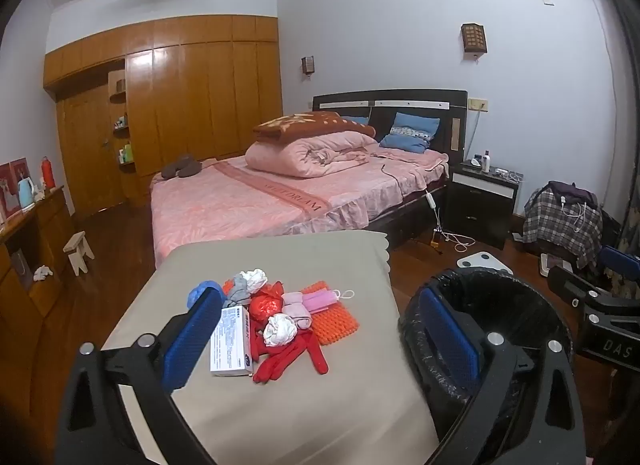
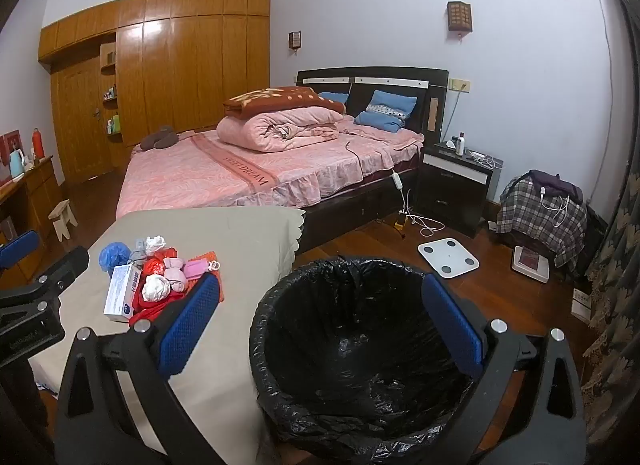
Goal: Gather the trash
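Left wrist view: the left gripper [image 1: 320, 345] hangs over a bench [image 1: 280, 405] draped in beige cloth, its blue fingers [image 1: 192, 337] spread wide and holding nothing. The trash pile [image 1: 280, 317] lies between and just beyond the fingertips, nearer the left one: a white carton [image 1: 231, 341] close beside that finger, red gloves [image 1: 292, 357], two crumpled white tissues [image 1: 280, 329], a red plastic bag [image 1: 264, 305], a pink face mask [image 1: 320, 301] on an orange mat [image 1: 334, 317], and a blue ball [image 1: 204, 291] partly hidden behind the finger. The black-lined trash bin [image 1: 500, 297] stands beside the bench, behind the right-hand finger.

In the right wrist view, the right gripper [image 2: 320, 325] is also wide and empty, poised above the bin's open mouth [image 2: 352, 345]; the pile [image 2: 156, 277] sits off past its left finger [image 2: 188, 325]. A pink bed [image 2: 240, 177], a white scale [image 2: 448, 257] on the floor and a nightstand [image 2: 452, 185] lie beyond.
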`<control>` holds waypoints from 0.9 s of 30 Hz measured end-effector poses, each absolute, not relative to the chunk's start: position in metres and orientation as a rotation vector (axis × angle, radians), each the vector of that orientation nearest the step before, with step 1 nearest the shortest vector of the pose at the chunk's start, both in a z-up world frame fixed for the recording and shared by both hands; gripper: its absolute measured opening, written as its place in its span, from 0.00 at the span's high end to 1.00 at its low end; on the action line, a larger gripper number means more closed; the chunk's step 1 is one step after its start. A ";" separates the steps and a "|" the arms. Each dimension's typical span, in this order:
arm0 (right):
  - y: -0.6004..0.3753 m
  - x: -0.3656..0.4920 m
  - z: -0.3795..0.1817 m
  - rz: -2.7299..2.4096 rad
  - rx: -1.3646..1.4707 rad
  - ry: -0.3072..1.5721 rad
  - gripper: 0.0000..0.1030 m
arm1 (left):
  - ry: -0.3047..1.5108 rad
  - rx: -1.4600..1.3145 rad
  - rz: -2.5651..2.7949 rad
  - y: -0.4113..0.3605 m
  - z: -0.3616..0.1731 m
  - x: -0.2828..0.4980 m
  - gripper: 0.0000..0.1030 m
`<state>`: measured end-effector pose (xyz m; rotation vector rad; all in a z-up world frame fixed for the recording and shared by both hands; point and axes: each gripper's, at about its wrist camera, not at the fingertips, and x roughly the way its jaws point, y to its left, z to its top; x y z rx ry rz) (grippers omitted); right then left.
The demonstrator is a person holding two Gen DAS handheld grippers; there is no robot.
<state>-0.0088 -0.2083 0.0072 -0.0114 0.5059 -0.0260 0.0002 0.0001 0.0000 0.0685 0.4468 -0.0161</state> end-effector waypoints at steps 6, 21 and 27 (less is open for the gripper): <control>-0.208 -0.008 0.007 -0.026 -0.011 0.505 0.05 | 0.444 0.066 -0.017 0.000 0.000 0.000 0.06; -0.208 -0.008 0.008 -0.024 -0.009 0.506 0.05 | 0.441 0.061 -0.014 0.001 0.000 0.000 0.06; -0.208 -0.008 0.007 -0.024 -0.008 0.507 0.05 | 0.441 0.061 -0.015 0.000 0.000 0.000 0.06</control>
